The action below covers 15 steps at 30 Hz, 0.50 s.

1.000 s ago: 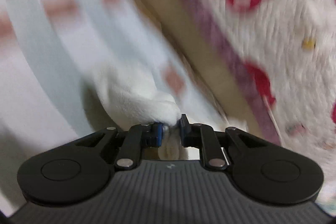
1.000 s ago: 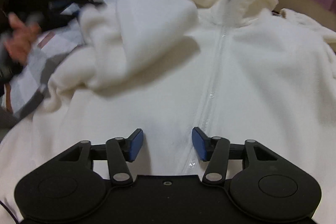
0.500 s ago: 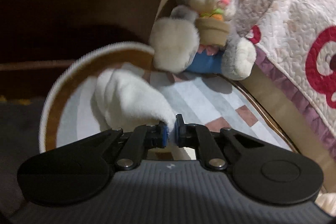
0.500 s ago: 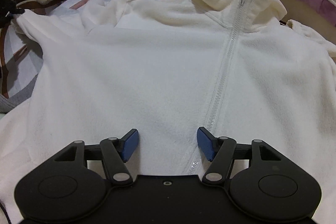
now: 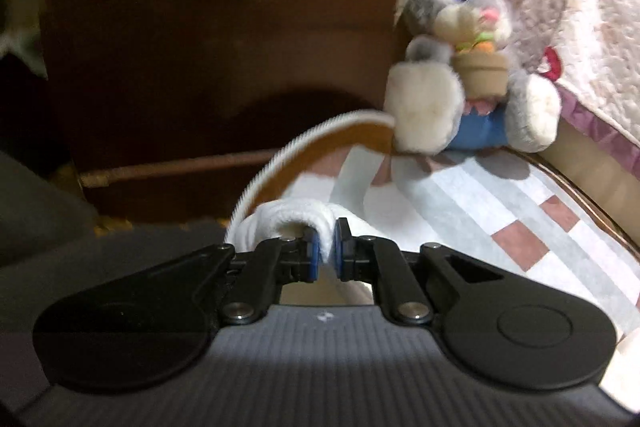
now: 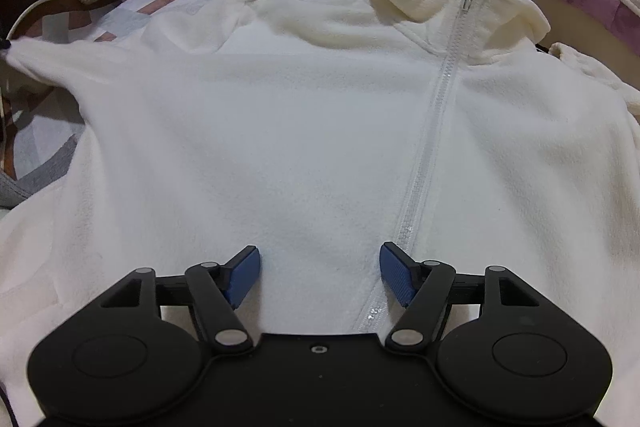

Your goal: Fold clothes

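Two tools: left tool (image 5: 327, 251) pinches sleeve cuff (image 5: 292, 219); right tool (image 6: 319, 277) has just spread wide.

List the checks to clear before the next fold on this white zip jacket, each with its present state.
1. Left gripper pinching the sleeve cuff: ok.
2. Sleeve pulled out sideways: ok.
3. Right gripper jaws open, having just widened, nothing between them: ok.
4. Jacket front flat, zipper closed: ok.
5. Other sleeve spread: cannot tell.
6. Plush rabbit clear of the jacket: ok.
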{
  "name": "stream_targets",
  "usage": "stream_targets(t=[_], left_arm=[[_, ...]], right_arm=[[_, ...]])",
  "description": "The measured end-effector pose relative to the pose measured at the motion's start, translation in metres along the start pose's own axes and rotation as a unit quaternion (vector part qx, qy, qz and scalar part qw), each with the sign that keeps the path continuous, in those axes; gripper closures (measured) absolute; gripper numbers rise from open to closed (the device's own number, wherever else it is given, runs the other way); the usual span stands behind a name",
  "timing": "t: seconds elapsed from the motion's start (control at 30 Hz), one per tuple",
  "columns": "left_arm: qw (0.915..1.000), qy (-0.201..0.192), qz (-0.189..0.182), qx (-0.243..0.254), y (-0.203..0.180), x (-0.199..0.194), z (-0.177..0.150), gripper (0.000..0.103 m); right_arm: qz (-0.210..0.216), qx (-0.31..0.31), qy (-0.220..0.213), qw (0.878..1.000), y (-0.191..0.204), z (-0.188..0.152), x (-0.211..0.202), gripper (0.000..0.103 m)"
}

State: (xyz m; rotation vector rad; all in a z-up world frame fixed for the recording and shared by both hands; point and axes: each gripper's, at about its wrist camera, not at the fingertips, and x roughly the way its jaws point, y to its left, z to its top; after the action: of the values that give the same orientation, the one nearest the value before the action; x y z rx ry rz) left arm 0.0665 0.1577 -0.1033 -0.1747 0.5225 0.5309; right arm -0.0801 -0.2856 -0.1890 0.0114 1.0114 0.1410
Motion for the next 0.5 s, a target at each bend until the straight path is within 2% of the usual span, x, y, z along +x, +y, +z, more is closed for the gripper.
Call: stream_targets(t=[0.1,0.13,0.17,0.23,0.3,0.33,0.37,0.4,0.47,0.5], left_arm=[[0.9994,-0.015,0.007,0.029,-0.006,-0.008,0.000,0.095],[0.9994,-0.006,0.006,0.032,-0.007,-0.008,-0.001,0.095],[0.9995,0.018,0.002,0.025,-0.003,-0.005,-0.003,0.093],[0.9950,0.093,-0.037,0.009,0.004,0.007,-0.007,0.091],[0.9830,0.159,-0.091,-0.003,0.007,0.013,-0.012,0.075],[0.9759,0.177,-0.128,-0.007,0.003,0.009,-0.014,0.073],[0.9709,0.181,-0.157,-0.002,-0.003,0.001,-0.015,0.068],[0.9705,0.168,-0.173,0.017,-0.014,-0.012,-0.014,0.062],[0.9703,0.127,-0.195,0.066,-0.037,-0.042,-0.008,0.058],[0.9659,0.114,-0.216,0.085,-0.051,-0.054,-0.008,0.054]], right_arm=[[0.002,-0.005,-0.003,1.000,-0.001,-0.002,-0.001,0.028],[0.002,-0.006,-0.003,1.000,-0.001,-0.002,-0.001,0.028],[0.002,-0.006,-0.004,1.000,-0.001,-0.002,-0.001,0.028],[0.003,-0.006,-0.004,1.000,-0.001,-0.002,-0.002,0.028],[0.004,-0.008,-0.006,1.000,-0.001,-0.003,-0.002,0.028],[0.005,-0.011,-0.008,1.000,0.000,-0.004,-0.003,0.027],[0.008,-0.017,-0.011,1.000,0.000,-0.006,-0.003,0.026],[0.011,-0.028,-0.011,0.999,0.001,-0.006,-0.002,0.023],[0.014,-0.043,-0.009,0.999,0.003,-0.006,-0.002,0.023],[0.017,-0.040,-0.007,0.999,0.002,-0.005,-0.002,0.023]])
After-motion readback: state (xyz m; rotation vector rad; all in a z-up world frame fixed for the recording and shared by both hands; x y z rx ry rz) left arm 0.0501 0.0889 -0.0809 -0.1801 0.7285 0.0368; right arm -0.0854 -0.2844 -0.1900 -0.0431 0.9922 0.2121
